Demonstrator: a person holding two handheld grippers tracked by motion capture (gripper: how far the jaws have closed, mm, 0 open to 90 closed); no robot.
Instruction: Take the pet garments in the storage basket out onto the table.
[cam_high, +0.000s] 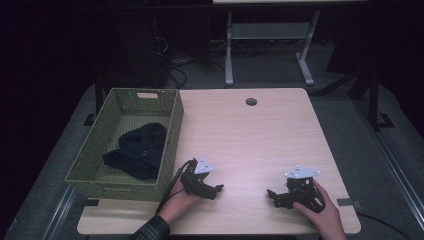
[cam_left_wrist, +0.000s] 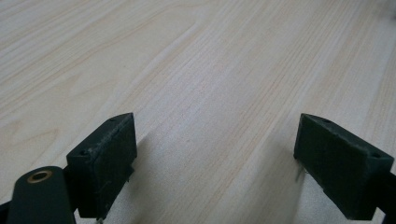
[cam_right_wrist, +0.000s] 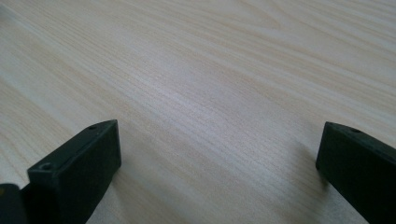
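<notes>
Tabletop (cam_high: 260, 135): pale wood-grain laminate, rectangular with rounded corners, fine straight grain lines that show clearly in both gripper views. One round cable hole (cam_high: 251, 102) near the far edge, about midway along it.

Basket (cam_high: 170, 145): olive-green woven fibre, rectangular, straight walls with a slot handle cut into the far end wall. It stands along the left edge of the tabletop, its near left corner hanging slightly past the near-left corner of the top. No label or writing can be read on it.

Dark cloth (cam_high: 137, 150): navy to black, soft, crumpled in folds, lying inside the basket on its woven floor, toward the near half. Too dark to tell the weave or what kind of item it is.

Left gripper (cam_high: 218, 189): black body, grey three-cornered plate on top, cable trailing back toward the near edge. Resting low near the near edge, just right of the basket's near right corner, jaws pointing right. Released: in the left gripper view the two black block-shaped pads (cam_left_wrist: 105, 161) stand wide apart with bare wood between them.

Right gripper (cam_high: 270, 194): same build, near the near-right corner, jaws pointing left toward the other gripper, well apart from it. Also released; pads (cam_right_wrist: 77, 175) wide apart over bare wood, nothing held.
</notes>
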